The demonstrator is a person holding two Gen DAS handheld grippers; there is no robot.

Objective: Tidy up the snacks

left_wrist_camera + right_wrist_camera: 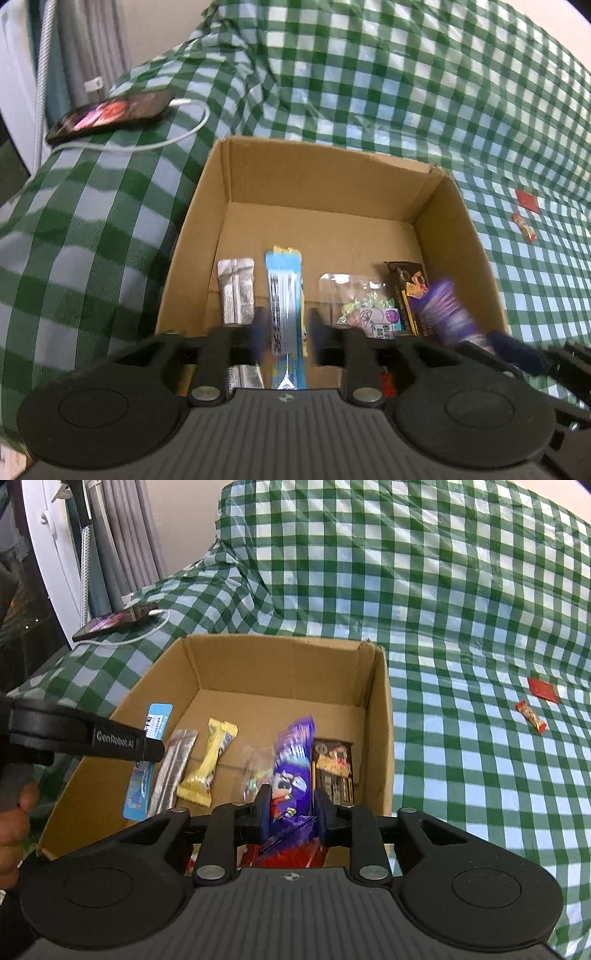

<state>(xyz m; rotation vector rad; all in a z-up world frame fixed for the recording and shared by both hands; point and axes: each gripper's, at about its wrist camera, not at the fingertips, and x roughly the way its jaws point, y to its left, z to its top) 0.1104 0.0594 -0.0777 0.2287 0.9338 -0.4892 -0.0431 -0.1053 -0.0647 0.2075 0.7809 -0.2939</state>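
- Box (325, 177), open cardboard, sits on a desk under a green checked cloth (369, 74); fills the centre of both views.
- Left gripper (284, 325), lower centre of the left view, over the box's near edge. Fingers spread; a blue packet (282, 280) lies lengthwise in the gap, and the fingers' edges are blurred. Cannot tell whether the pads touch it.
- Right gripper (291, 808), lower centre of the right view. Fingers close on either side of a purple packet (291, 760), which stands up between them over the box's right half. Contact looks likely on both sides.
- Same purple packet shows blurred at the lower right of the left view (443, 306).
- On the box floor: silver packet (236, 291) left of the blue one; clear candy bag (354, 299) right of it; dark packet (406, 284) against the right wall.
- Right view adds a yellow packet (210, 764) lying between the silver packet and the clear bag.
- Red wrapping shows under the right gripper at the box's near edge; kind unclear.
- Outside the box, right side of the frame: a flat red square (527, 199) and a small red candy (523, 227) on the cloth, near each other, well apart from the box.
- Upper left: phone (110, 114), screen lit, white cable (184, 129) plugged in.
- A hand (14, 812) shows at the left edge of the right view.
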